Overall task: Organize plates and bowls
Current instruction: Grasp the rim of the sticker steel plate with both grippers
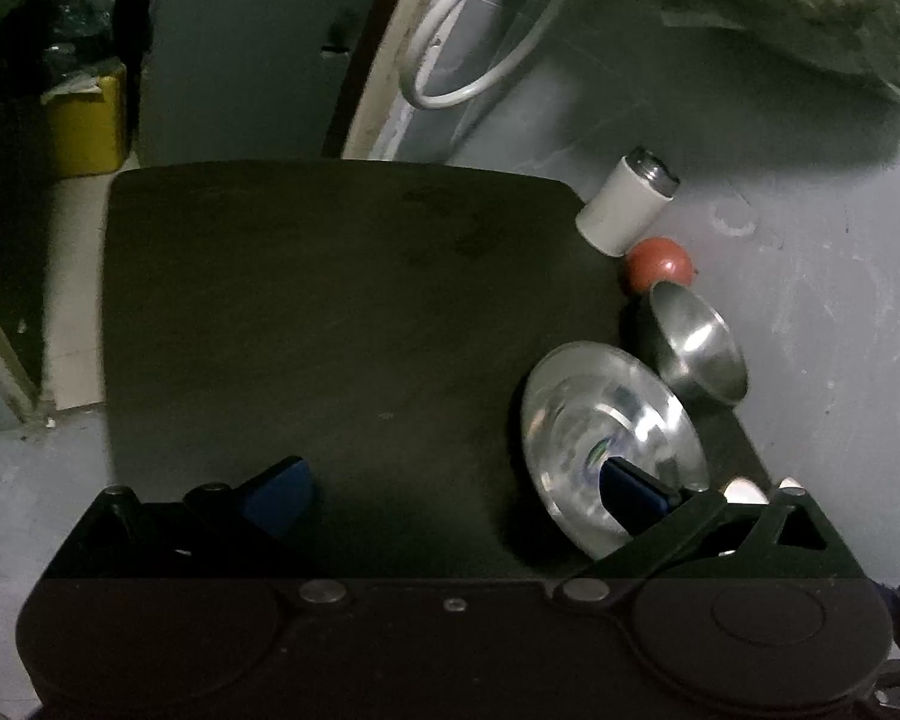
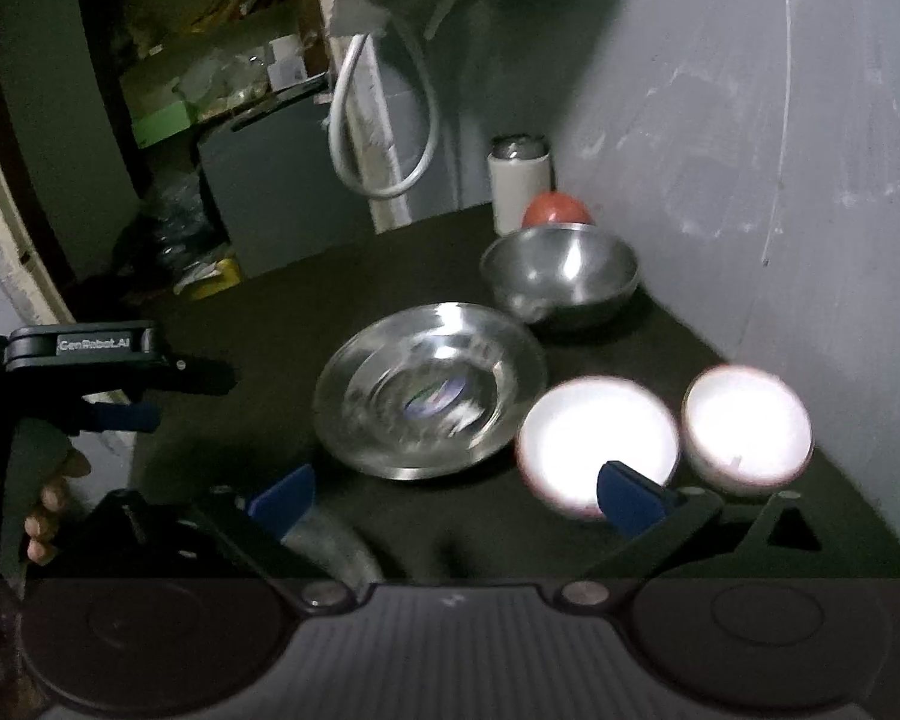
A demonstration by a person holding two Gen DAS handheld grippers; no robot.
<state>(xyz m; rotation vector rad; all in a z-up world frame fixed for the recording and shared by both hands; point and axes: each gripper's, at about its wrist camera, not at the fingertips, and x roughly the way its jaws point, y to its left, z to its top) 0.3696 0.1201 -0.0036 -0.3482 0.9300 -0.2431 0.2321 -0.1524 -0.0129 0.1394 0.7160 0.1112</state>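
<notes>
Both tongs, left (image 1: 456,495) and right (image 2: 456,495), gape wide and hold nothing. The shiny steel plate (image 2: 429,390) lies on the dark counter (image 2: 306,282), just beside the steel bowl (image 2: 561,273) and two glaring white bowls (image 2: 597,441). A careless reach could knock them together or off the edge.

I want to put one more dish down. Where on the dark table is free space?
Free: the dark tabletop left of the shiny steel plate. Crowded: the wall side, with steel bowl, two white bowls, white cylinder, red ball.
</notes>
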